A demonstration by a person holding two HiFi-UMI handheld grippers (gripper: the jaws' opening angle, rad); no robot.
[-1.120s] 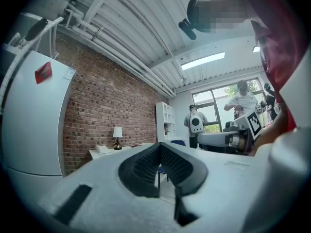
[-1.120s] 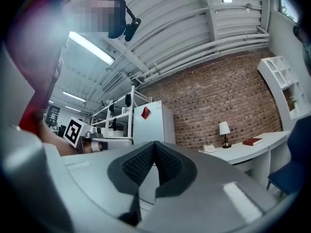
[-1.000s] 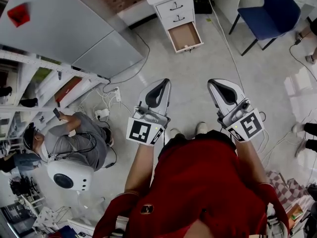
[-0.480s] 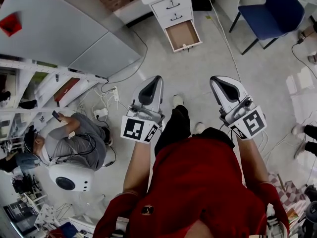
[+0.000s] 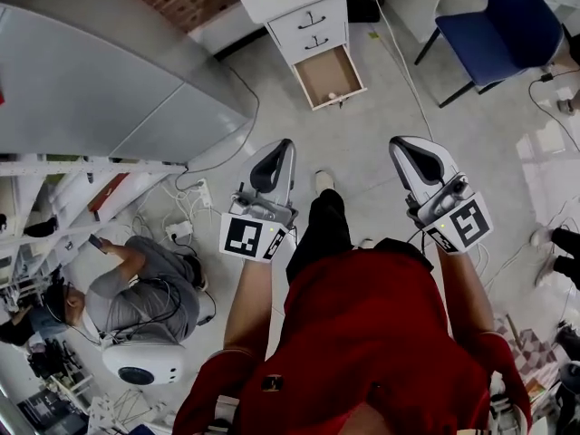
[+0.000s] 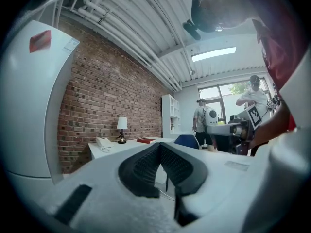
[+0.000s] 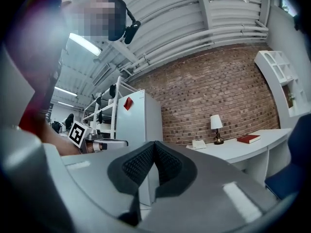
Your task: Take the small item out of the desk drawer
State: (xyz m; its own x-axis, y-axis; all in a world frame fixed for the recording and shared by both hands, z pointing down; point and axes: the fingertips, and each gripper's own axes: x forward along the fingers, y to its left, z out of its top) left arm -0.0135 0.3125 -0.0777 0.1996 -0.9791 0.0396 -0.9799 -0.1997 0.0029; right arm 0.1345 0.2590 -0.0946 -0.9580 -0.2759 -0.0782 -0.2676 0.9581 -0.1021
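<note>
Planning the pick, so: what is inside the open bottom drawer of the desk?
The open drawer holds one small pale item near its front edge on a bare brown floor. Whatever part remains inside the cabinet is covered.

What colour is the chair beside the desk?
The chair is dark blue, best seen in the head view.

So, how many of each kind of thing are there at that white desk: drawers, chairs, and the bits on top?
Shut drawers: 2
Open drawer: 1
Blue chair: 1
Lamp: 1
Telephone: 1
Red book: 1
Total: 7
</note>
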